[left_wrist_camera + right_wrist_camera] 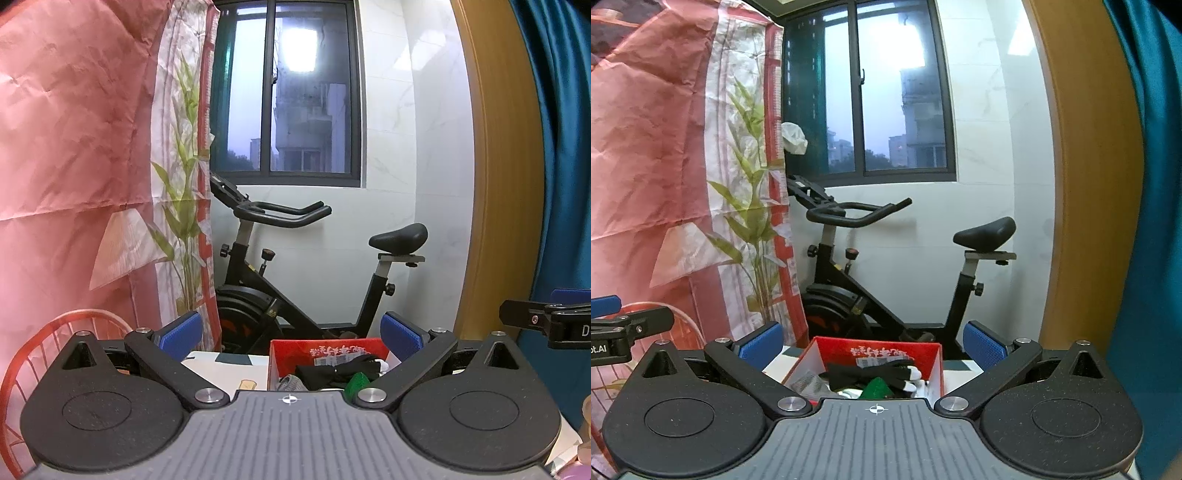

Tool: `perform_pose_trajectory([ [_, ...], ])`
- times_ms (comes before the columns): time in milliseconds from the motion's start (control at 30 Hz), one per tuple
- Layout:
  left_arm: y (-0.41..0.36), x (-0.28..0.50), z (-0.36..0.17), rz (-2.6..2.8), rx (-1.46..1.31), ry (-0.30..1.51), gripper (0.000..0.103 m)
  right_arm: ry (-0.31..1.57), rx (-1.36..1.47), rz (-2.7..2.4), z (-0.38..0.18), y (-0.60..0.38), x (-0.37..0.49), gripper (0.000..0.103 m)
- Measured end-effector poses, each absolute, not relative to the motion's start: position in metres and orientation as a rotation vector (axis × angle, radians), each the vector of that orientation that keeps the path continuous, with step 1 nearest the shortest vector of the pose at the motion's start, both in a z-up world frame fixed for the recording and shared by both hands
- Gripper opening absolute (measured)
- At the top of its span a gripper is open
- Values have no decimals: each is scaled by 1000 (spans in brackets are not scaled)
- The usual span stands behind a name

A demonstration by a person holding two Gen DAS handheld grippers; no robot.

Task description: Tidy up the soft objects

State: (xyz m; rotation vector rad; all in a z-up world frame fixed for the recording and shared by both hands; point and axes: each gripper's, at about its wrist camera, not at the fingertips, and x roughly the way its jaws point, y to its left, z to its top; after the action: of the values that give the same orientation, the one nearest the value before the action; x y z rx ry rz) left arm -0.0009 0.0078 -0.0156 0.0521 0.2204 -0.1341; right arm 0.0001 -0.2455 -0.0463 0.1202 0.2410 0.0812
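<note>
Beyond the table (221, 369), an exercise bike (295, 280) is being framed under a window. From the left wrist, the left gripper (291, 332) is being held wide and empty, the red box (328, 352) lying just ahead between its fingers. From the right wrist, the right gripper (871, 341) is likewise being held wide and empty, presumably for reaching; the black glove (875, 373) in the box is lying crosswise, white fingertips pointing right.

both wrist cameras look level and forward from just behind an open red cardboard box (325, 353) (882, 350), toward a black exercise bike (295, 273) (886, 266) beyond it; the right view sits nearer the box.
</note>
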Motion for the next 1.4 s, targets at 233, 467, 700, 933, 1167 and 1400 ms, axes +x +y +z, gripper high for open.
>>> perform_pose_trajectory([
  [233, 10, 2, -17, -134, 46, 230, 103, 252, 122, 73, -50, -246, 2, 103],
  [467, 11, 4, -16, -134, 45, 232, 103, 257, 118, 69, -51, -245, 4, 103],
  [700, 12, 4, -18, -123, 44, 234, 103, 262, 121, 66, -53, -245, 4, 103],
  [933, 11, 1, -18, -115, 43, 236, 103, 267, 125, 67, -53, -246, 5, 103],
  [1167, 12, 1, -18, -111, 41, 239, 103, 276, 124, 59, -56, -248, 7, 103],
  [1400, 14, 4, -18, -108, 37, 247, 103, 298, 126, 42, -63, -249, 8, 103],
])
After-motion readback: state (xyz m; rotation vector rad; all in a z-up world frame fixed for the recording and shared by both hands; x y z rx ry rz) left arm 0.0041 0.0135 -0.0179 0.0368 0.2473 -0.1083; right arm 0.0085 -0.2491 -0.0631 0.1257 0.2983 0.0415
